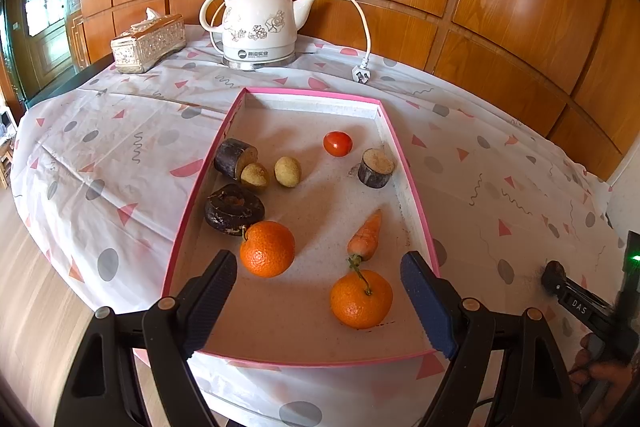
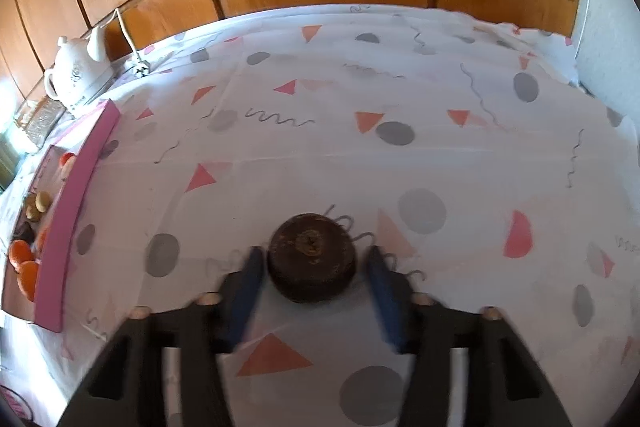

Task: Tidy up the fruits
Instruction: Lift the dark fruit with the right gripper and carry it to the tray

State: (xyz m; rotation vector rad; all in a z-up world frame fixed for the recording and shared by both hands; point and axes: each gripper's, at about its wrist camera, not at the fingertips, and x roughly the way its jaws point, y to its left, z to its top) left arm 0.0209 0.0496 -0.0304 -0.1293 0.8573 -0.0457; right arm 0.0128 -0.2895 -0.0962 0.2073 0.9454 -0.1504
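Right hand-held gripper (image 2: 314,269) astride dark fruit (image 2: 311,261), tablecloth (image 2: 320,131)

We see a table under a white patterned cloth (image 1: 120,155). On it lie a pink tray (image 1: 404,151), a white kettle (image 1: 260,23) with its plug (image 1: 362,73), a tissue box (image 1: 148,45) and a dark round fruit (image 2: 312,263).

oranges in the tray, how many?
2. One orange near the tray's left wall, beside the left fingers; the other orange front right, below the carrot. None looks hidden.
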